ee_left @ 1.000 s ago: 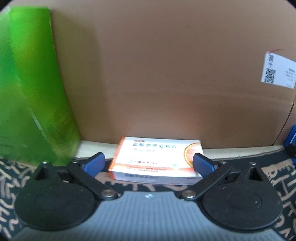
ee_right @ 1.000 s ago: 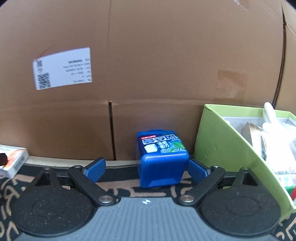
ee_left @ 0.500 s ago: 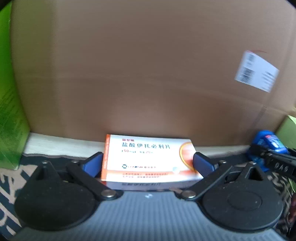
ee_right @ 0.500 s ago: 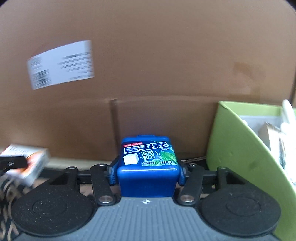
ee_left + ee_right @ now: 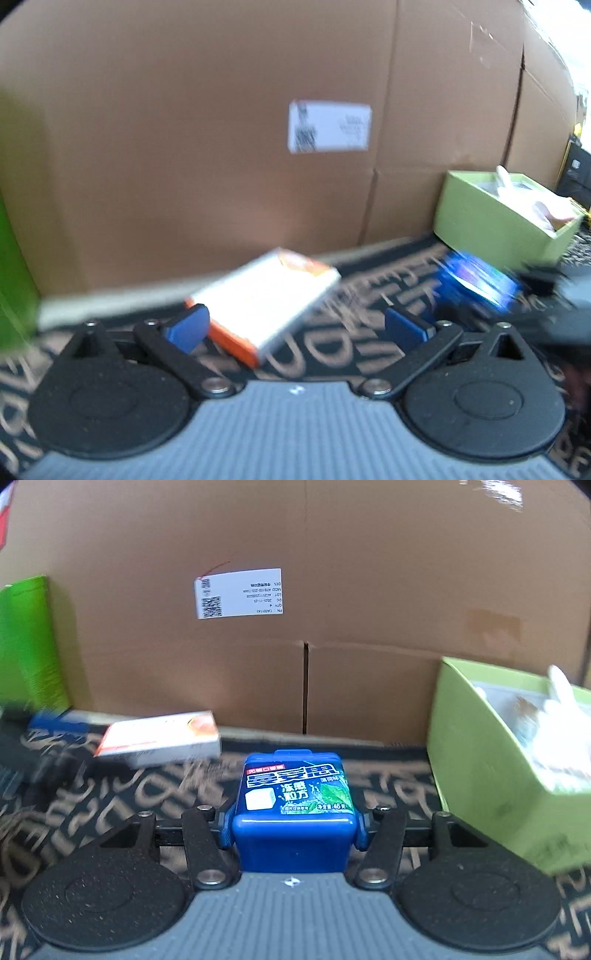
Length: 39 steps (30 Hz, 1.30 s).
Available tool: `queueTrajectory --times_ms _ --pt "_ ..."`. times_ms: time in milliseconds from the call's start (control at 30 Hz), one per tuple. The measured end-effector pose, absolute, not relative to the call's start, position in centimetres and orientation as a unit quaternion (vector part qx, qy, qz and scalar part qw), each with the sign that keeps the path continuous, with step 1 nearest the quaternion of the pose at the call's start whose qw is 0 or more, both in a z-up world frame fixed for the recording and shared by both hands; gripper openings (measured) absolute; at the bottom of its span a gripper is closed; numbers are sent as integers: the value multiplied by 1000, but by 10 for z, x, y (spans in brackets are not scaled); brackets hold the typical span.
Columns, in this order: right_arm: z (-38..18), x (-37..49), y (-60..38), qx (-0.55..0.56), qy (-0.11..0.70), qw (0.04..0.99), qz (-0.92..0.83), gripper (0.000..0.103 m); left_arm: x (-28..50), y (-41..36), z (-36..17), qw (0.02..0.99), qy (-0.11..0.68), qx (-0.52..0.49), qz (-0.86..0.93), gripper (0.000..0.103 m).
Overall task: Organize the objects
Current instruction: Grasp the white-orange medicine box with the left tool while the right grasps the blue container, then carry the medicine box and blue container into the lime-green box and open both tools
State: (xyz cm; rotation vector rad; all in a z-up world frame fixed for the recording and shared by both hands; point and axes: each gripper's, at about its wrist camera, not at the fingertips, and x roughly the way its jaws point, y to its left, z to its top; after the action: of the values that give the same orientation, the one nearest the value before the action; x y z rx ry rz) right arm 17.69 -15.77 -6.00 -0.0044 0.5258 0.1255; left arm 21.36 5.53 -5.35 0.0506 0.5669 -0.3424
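My right gripper (image 5: pixel 293 830) is shut on a blue gum box (image 5: pixel 295 805) and holds it over the patterned mat. The gum box also shows blurred in the left wrist view (image 5: pixel 476 284). A white and orange medicine box (image 5: pixel 266 299) lies askew on the mat, its near corner between the open blue fingers of my left gripper (image 5: pixel 295 325), which does not grip it. The medicine box also shows in the right wrist view (image 5: pixel 162 736). A light green bin (image 5: pixel 509 760) with items inside stands to the right.
A big cardboard box (image 5: pixel 332 609) with a white label walls off the back. A bright green box (image 5: pixel 26 642) stands at the left. The light green bin also shows in the left wrist view (image 5: pixel 498 218). The mat (image 5: pixel 147 794) is dark with tan lettering.
My right gripper closed on the gum box and drew back with it. My left gripper swung right and pulled back; the medicine box now lies askew, off to its left finger.
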Motion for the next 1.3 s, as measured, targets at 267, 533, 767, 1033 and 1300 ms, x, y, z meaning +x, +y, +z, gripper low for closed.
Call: queueTrajectory --times_ms 267,533,767,1033,1300 --pt "-61 166 -167 28 257 964 56 60 286 53 -67 925 336 46 -170 103" --pt "-60 160 -176 49 257 964 57 60 244 22 -74 910 354 87 -196 66" --pt "-60 158 -180 60 255 964 46 60 260 -1 -73 917 362 53 -157 89" --pt "-57 152 -184 72 255 962 58 60 257 -17 -74 915 372 72 -136 66" --pt "-38 119 -195 83 204 973 74 60 226 -19 -35 922 357 30 -149 66"
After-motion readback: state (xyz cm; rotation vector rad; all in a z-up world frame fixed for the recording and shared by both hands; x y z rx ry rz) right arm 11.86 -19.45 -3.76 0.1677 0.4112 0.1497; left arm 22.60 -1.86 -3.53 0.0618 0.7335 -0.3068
